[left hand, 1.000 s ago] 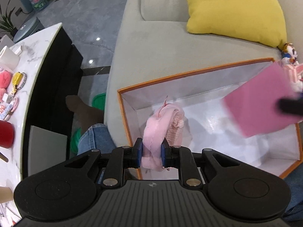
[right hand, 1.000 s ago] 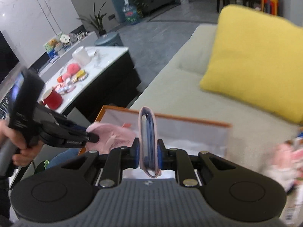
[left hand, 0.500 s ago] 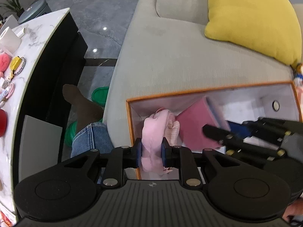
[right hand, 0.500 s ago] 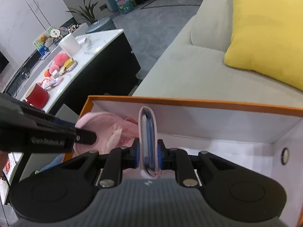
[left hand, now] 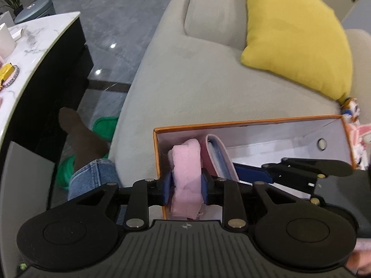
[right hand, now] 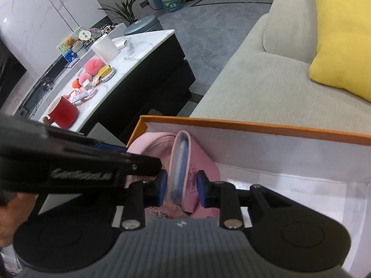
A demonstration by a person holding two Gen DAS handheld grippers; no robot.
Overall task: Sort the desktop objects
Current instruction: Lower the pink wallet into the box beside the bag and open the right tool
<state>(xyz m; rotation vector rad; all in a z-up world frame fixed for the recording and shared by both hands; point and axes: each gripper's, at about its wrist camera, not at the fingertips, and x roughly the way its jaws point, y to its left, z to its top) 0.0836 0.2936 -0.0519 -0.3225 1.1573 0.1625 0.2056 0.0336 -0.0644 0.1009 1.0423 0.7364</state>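
Note:
An orange-rimmed white box [left hand: 245, 123] [right hand: 255, 127] sits on the grey sofa. My left gripper [left hand: 186, 188] is shut on a soft pink fabric pouch [left hand: 186, 162] at the box's left end. My right gripper [right hand: 182, 190] has its jaws spread a little around a pink wallet with a blue inside [right hand: 179, 169]; a gap shows on both sides. The wallet [left hand: 216, 155] stands on edge in the box, right beside the pouch [right hand: 143, 143].
A marble table [right hand: 129, 62] at left holds a red mug [right hand: 62, 115], a white cup [right hand: 104, 46] and several small pink and yellow items. A yellow cushion [left hand: 296, 34] lies on the sofa [left hand: 208, 88]. A cartoon-print item [left hand: 354, 125] sits past the box's right end.
Both grippers have lowered their items into the box's left end. The right jaws have opened slightly off the wallet. The left gripper still clamps the pouch.

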